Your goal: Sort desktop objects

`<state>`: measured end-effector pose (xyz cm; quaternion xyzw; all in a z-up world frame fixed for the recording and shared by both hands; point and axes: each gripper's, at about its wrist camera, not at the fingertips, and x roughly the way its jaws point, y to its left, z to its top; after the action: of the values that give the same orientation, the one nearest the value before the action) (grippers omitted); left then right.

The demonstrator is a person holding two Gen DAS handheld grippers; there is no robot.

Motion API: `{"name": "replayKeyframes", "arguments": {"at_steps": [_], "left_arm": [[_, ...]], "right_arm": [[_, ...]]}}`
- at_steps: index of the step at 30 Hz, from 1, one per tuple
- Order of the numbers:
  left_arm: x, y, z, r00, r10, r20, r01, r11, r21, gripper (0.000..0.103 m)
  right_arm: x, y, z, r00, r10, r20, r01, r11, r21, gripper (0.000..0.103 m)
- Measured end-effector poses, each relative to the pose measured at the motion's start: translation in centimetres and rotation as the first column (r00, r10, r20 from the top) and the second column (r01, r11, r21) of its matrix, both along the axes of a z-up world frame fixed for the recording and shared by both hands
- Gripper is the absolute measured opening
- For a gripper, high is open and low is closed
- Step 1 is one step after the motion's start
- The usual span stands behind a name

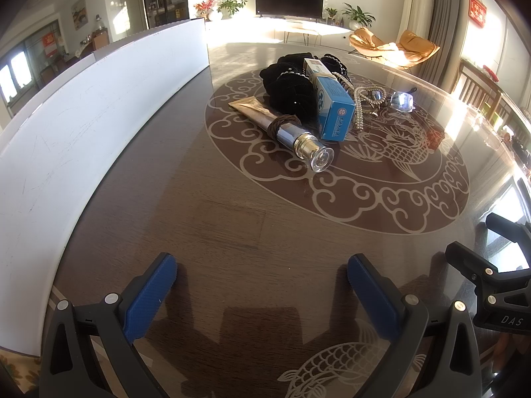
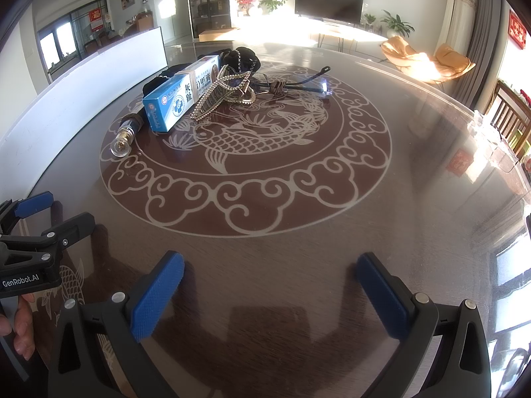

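Note:
A pile lies on the round glass-topped table (image 1: 215, 219). It holds a gold tube with a clear cap (image 1: 285, 129), a brown hair tie (image 1: 283, 122) looped around it, a blue medicine box (image 1: 328, 102), a black scrunchie (image 1: 288, 83), a rhinestone hair clip (image 2: 219, 94) and glasses (image 2: 298, 79). The box (image 2: 181, 98) and the tube's cap (image 2: 121, 147) also show in the right wrist view. My left gripper (image 1: 262, 272) is open and empty, well short of the pile. My right gripper (image 2: 270, 265) is open and empty, also near the table's front.
A long white box (image 1: 83, 126) runs along the table's left side. Wooden chairs (image 2: 511, 112) stand at the right rim. The right gripper's body (image 1: 497, 272) shows at the left view's right edge; the left gripper's body (image 2: 36, 245) at the right view's left edge.

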<state>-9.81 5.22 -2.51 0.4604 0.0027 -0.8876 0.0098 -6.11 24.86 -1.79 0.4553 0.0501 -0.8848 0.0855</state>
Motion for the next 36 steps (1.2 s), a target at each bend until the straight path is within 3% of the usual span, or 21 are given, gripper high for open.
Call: {"name": "replayKeyframes", "arguments": {"at_steps": [29,36], "left_arm": [[0.0,-0.1,0.0,1.000,-0.005,0.003,0.005,1.000,0.002,0.103],[-0.1,-1.3,0.2,0.998,0.064,0.007,-0.064,0.998,0.005,0.103]], "right_arm": [[0.0,0.0,0.0,1.000,0.000,0.000,0.000,1.000,0.000,0.103],[0.0,0.0,0.0,1.000,0.000,0.000,0.000,1.000,0.000,0.103]]}}
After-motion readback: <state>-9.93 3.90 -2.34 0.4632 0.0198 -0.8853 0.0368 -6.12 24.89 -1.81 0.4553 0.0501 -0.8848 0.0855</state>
